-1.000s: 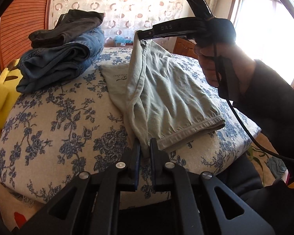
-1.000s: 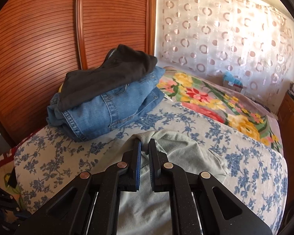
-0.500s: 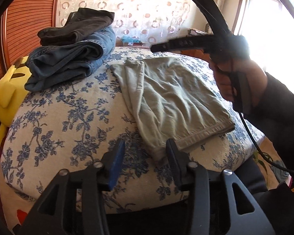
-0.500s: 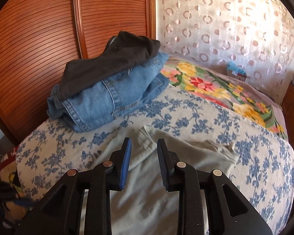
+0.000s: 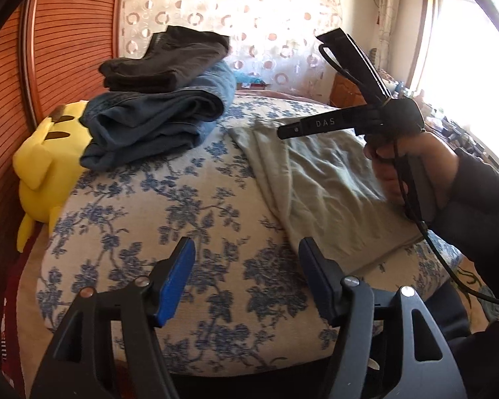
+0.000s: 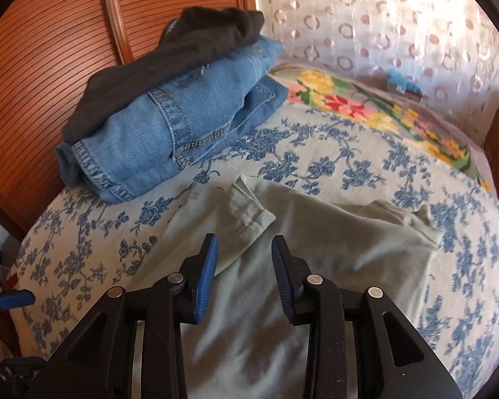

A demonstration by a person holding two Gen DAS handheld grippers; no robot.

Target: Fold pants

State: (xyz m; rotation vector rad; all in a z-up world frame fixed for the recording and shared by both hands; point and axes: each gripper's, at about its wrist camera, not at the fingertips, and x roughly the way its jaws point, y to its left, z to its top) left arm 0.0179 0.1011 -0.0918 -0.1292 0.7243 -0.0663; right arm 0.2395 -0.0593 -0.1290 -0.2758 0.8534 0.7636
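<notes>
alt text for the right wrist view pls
The open right gripper hovers over folded pale green pants lying on a blue floral bedspread. Behind them, folded blue jeans carry a dark garment on top.

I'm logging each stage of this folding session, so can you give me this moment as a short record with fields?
surface: blue-flowered cream bedspread
item being folded: pale green cotton pants, lying folded and flat on the bedspread
finished pile: folded blue denim jeans with folded black pants on top
left gripper: open, holding nothing, above the bedspread
right gripper: open, holding nothing, over the green pants
other: yellow plush toy beside the jeans
</notes>
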